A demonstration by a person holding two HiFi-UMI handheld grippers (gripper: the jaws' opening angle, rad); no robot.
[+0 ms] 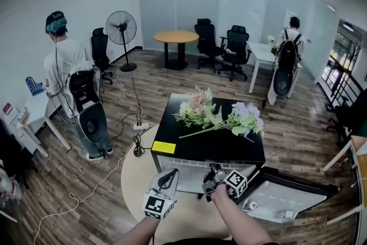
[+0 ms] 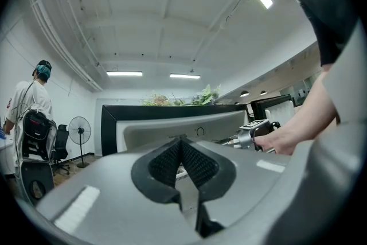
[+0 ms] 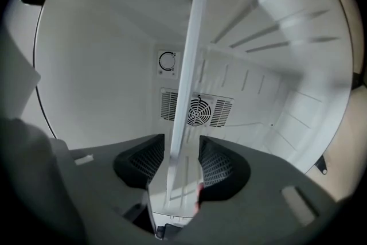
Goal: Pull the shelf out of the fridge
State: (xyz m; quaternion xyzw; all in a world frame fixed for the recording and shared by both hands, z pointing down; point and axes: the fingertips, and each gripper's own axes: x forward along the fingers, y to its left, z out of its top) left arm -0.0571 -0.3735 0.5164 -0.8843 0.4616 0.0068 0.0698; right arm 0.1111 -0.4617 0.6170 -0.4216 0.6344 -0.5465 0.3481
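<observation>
Wood-floored office, and on the round beige surface point(image 1: 135, 181) sat a glossy black mini fridge point(image 1: 172, 123) with flowers point(image 1: 221, 115) on top and its door point(image 1: 287, 198) swung wide so the inside was reachable. Right gripper point(image 3: 182, 149) was poked inside, jaws partway open around the front edge of the thin, flat white shelf point(image 3: 192, 66), its ribbed black pads not quite pinching it, so the shelf wasn't out yet. Left gripper point(image 2: 182, 149) hung out front, closed on nothing, I guess just keeping clear.

shelf point(image 3: 189, 66): thin white panel, edge-on, inside fridge | fridge point(image 1: 195, 146): black, white interior, standing open
</observation>
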